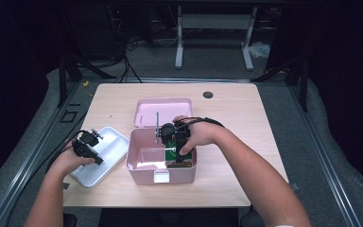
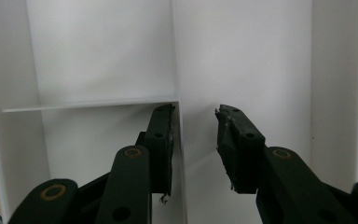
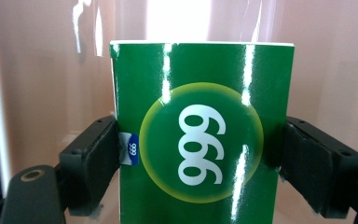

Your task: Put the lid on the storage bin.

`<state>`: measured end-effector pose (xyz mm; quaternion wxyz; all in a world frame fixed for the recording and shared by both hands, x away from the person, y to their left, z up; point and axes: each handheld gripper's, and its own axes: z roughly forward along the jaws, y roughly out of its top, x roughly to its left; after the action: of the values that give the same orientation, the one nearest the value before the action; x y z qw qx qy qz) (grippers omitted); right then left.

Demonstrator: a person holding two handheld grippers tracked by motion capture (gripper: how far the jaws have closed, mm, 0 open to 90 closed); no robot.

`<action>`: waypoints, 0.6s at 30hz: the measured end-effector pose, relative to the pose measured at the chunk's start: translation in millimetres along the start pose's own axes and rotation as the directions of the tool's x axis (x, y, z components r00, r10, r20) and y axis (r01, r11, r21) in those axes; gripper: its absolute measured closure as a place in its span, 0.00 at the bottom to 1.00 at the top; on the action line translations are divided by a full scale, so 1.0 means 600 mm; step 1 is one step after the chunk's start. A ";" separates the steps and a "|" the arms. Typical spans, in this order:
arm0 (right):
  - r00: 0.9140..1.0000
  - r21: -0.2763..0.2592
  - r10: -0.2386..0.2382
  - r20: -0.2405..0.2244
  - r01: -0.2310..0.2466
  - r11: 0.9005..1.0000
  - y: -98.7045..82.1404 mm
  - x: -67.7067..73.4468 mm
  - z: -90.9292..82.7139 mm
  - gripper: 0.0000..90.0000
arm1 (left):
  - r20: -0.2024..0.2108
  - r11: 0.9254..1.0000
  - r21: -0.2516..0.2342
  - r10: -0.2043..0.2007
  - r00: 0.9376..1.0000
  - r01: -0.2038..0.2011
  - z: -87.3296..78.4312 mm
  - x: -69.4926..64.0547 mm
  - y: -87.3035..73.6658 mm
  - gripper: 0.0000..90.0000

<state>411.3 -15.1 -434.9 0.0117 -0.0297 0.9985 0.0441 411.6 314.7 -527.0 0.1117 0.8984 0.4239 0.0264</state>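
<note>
Table: light wooden table top (image 1: 246, 137) with a small round dark cap (image 1: 208, 94) near its far edge.
Pink box: open pink plastic storage box (image 1: 137, 161) at the table's middle, its hinged pink lid (image 1: 163, 111) thrown back and lying flat behind it; glossy pink inner walls seen in the right gripper view.
Green carton: glossy green cardboard carton (image 3: 200, 140) printed with a yellow-rimmed circle and white digits "999"; a small blue tag with the same digits on its left edge. In the high view the carton (image 1: 174, 153) sits inside the pink box, in its right-hand part.
Right gripper: black two-jaw right gripper (image 1: 182, 153) pointing down into the pink box. In the right gripper view (image 3: 200, 163) the jaws stand on either side of the carton, pads pressed against its two side edges; carton clamped. Whether the carton rests on the box floor cannot be told.
White tray: white plastic divided tray (image 1: 118, 153) lying just left of the pink box, set askew to the table edge.
Left gripper: black left gripper (image 1: 92, 153) held over the white tray. In the left gripper view (image 2: 193, 140) the jaws stand about half apart with nothing between them; one jaw is over each side of the tray's thin white partition wall (image 2: 175, 70).
Tray compartments: those in the left gripper view lie bare.
</note>
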 end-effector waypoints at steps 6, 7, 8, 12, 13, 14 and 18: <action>1.000 -0.014 0.007 0.004 -0.007 1.000 -0.002 -0.004 0.015 0.18 | 0.002 1.000 0.001 0.001 1.000 -0.001 0.000 0.001 0.000 0.73; 1.000 -0.016 0.008 0.003 -0.008 1.000 -0.003 -0.005 0.018 0.18 | 0.002 1.000 0.001 0.000 1.000 0.000 0.000 0.001 0.000 0.73; 1.000 -0.016 0.008 0.003 -0.008 1.000 -0.003 -0.005 0.018 0.18 | 0.002 1.000 0.001 0.000 1.000 0.000 0.000 0.001 0.000 0.73; 1.000 -0.013 0.010 -0.001 -0.010 1.000 -0.007 -0.006 0.030 0.18 | 0.003 1.000 0.003 0.001 1.000 -0.001 0.000 0.001 0.001 0.73; 1.000 -0.012 0.011 -0.002 -0.011 1.000 -0.008 -0.006 0.032 0.18 | 0.002 1.000 0.004 0.001 1.000 -0.001 0.000 0.000 0.001 0.73; 1.000 -0.012 0.012 -0.002 -0.012 1.000 -0.008 -0.007 0.034 0.18 | 0.001 1.000 0.006 0.001 1.000 -0.001 0.000 0.000 0.001 0.73; 1.000 -0.003 0.017 -0.004 -0.017 1.000 -0.012 -0.008 0.042 0.18 | 0.001 1.000 0.005 0.001 1.000 -0.001 0.000 0.000 0.001 0.73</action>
<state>417.2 -19.6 -460.3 0.0092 -0.0210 0.9987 0.0455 412.0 314.6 -526.7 0.1096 0.8988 0.4237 0.0249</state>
